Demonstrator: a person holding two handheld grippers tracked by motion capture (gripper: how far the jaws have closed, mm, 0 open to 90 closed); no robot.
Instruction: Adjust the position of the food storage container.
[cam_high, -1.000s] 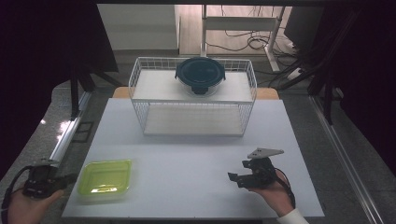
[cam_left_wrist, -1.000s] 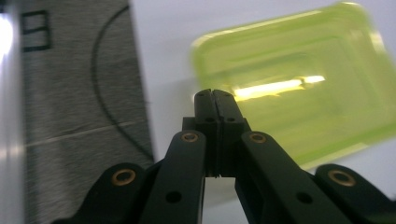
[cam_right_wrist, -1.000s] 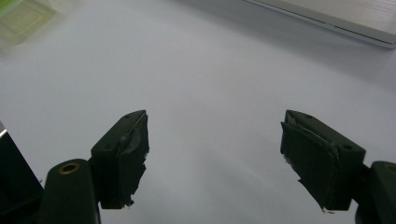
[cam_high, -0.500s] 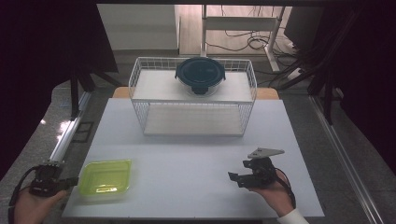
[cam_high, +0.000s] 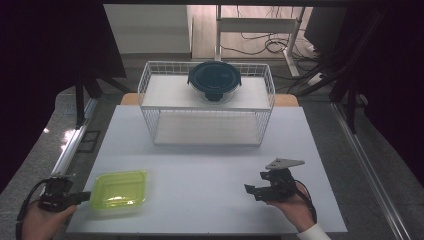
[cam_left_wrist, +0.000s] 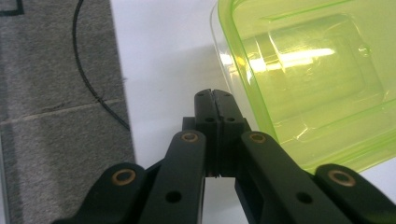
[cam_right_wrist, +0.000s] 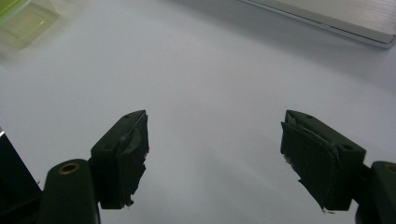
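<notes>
Two grippers are sitting low at the near edge of the white tabletop (cam_high: 210, 165), one in each hand. Left gripper (cam_high: 85, 196) is lying at the near-left corner, half over the tabletop's left edge above the grey floor, pointing right at the green container. In the left gripper view its fingers (cam_left_wrist: 205, 100) are pressing flat against each other, nothing between them, tips just beside the container's near corner, not touching it as far as the view is telling. Green translucent plastic container (cam_high: 120, 189) is sitting open side up on the near-left part of the tabletop, lidless, rim facing the camera, just right of the left gripper. Behind, at the far middle, a white wire basket rack (cam_high: 150, 95) is standing across the tabletop, and a round glass container with a dark blue lid (cam_high: 214, 79) is resting on its upper tier, well apart from both grippers. Right gripper (cam_high: 252, 190) is resting at the near right in the person's right hand (cam_high: 295, 210), grey plate on top, pointing left. Its fingers (cam_right_wrist: 123, 154) are standing wide apart over bare tabletop, gripping nothing.
</notes>
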